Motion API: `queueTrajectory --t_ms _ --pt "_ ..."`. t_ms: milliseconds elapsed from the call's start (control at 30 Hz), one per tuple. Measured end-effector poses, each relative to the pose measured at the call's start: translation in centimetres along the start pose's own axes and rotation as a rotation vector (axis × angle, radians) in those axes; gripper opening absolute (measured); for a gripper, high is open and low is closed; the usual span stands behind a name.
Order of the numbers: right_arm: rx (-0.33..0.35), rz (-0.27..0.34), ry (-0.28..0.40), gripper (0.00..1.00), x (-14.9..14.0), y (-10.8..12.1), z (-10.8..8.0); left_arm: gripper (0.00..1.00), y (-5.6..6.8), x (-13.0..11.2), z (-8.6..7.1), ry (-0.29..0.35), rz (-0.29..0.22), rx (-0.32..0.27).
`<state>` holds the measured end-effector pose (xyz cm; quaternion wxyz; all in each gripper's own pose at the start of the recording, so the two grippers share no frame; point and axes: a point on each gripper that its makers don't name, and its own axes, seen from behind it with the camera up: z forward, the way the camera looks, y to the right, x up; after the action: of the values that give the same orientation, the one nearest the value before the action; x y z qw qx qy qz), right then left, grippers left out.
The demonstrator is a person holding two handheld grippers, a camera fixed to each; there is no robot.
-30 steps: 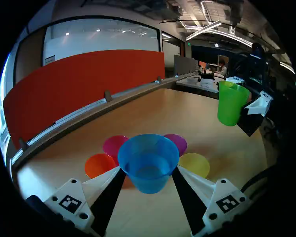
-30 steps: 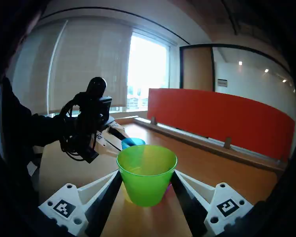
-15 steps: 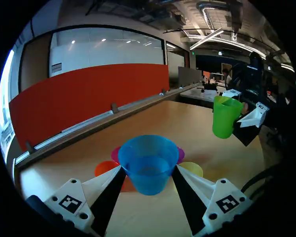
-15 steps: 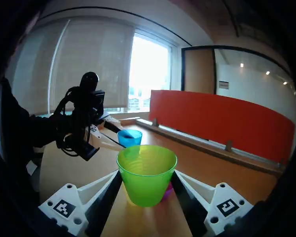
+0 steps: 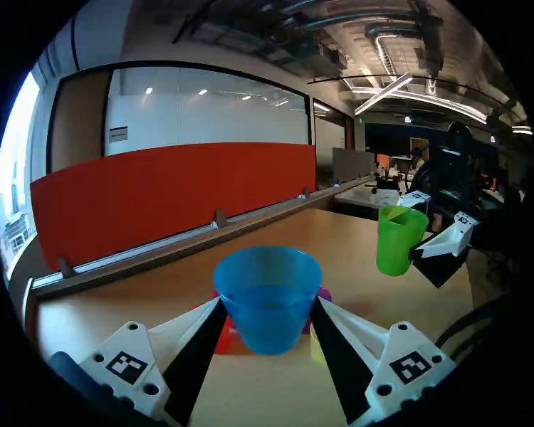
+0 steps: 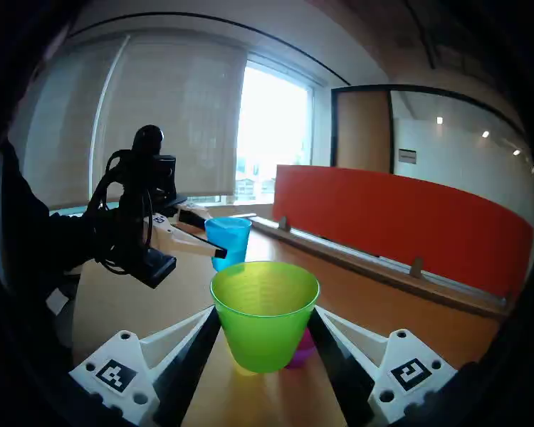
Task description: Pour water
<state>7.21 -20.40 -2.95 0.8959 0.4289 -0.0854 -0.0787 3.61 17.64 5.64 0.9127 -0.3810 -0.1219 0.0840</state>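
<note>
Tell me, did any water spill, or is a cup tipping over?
Nothing stands out. The blue cup and the green cup are both held upright, and the table shows no puddle.

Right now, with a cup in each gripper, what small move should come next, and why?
Probably bring the blue cup over to the green cup, rim just above rim, before tilting. The left gripper holds the blue one upright with what looks like water inside; the right gripper holds the green one upright, seemingly empty, and they hang well apart above the table.
</note>
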Motion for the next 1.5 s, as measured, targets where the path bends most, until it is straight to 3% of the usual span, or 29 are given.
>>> queueTrajectory --t_ms 500,900,1500 --pt "0.015 -0.009 0.017 0.87 0.8 -0.6 0.5 0.8 1.2 3.1 -2.9 0.133 -0.01 0.02" --pt "0.026 -0.007 0.03 0.87 1.4 -1.0 0.9 0.81 2.0 4.3 -4.7 0.188 -0.027 0.032" --pt "0.042 0.0 0.042 0.87 1.6 -1.8 1.7 0.81 2.7 3.6 -5.8 0.188 -0.042 0.023"
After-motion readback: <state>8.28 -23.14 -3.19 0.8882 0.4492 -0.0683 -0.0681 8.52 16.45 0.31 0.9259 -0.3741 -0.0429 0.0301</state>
